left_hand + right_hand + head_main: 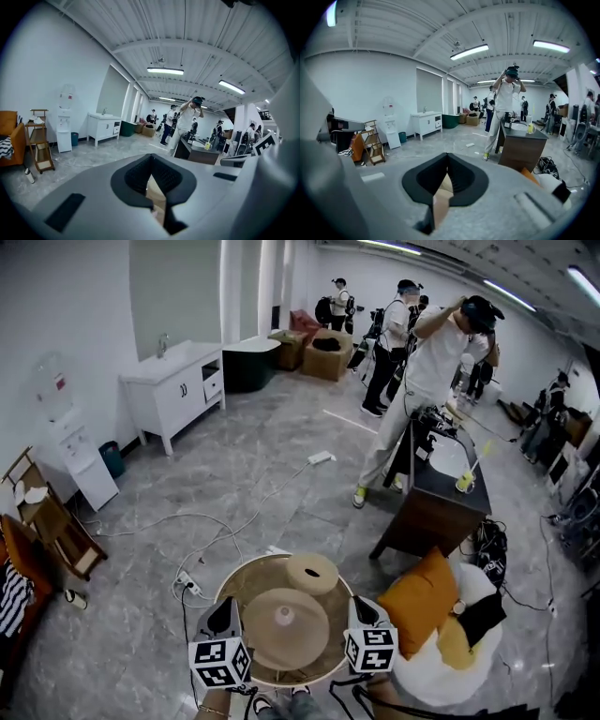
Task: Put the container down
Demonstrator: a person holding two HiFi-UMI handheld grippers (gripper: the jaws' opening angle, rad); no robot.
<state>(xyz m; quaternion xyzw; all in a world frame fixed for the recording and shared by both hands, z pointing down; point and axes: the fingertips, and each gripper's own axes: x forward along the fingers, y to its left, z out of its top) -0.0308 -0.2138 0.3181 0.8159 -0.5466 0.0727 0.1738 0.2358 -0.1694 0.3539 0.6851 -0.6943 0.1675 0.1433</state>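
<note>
Head view, lower centre: we see the round tan container (286,626), its lid knobbed, lying over the round desk (246,579) between the left gripper (225,607) and the right gripper (360,607). A smaller tan cylinder (312,573) stands on the desk just above it in the frame. In each gripper view we read the fingers (left (136,176), right (426,180)) as pressed together at their tips. A tan surface shows in the gap below them; whether they pinch it we cannot tell.
</note>
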